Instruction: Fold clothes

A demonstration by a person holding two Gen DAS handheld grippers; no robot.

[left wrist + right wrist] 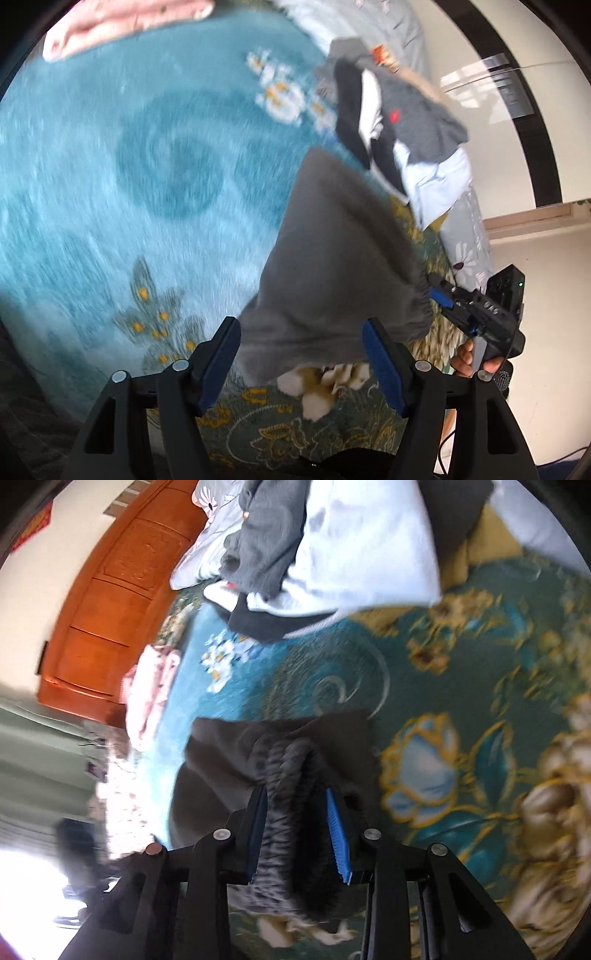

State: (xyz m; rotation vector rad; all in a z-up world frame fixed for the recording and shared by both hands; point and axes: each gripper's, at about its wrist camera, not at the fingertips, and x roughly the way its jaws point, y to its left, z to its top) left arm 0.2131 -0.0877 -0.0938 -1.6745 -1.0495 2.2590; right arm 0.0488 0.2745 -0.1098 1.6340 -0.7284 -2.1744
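Hanging from the right gripper [297, 808], the grey trousers [332, 258] are lifted above a teal floral blanket [122, 184]; the elastic waistband [288, 775] is bunched between its two blue pads and pinched there. In the left wrist view the same gripper appears at the right side, w/ a hand [476, 360] around its handle, and the waistband edge of the trousers goes into its tip.

The left gripper [301, 356] has its fingers spread wide, approx. at both sides of the lower part of the grey cloth. Its pads do not press the cloth, as far as I can see; the cloth hangs in front, between them, and I cannot tell if it touches one pad.

Other clothes are in a heap [399, 122] at the far edge of the blanket: a dark grey top w/ a red mark, sth. black and white, and a light blue piece. A folded pink garment [122, 26] lies well apart from the heap, at another edge of the blanket. Behind it, in the right wrist view, stands an orange-brown wooden headboard [110, 602]. Both pictures are blurred, esp. the blanket pattern.
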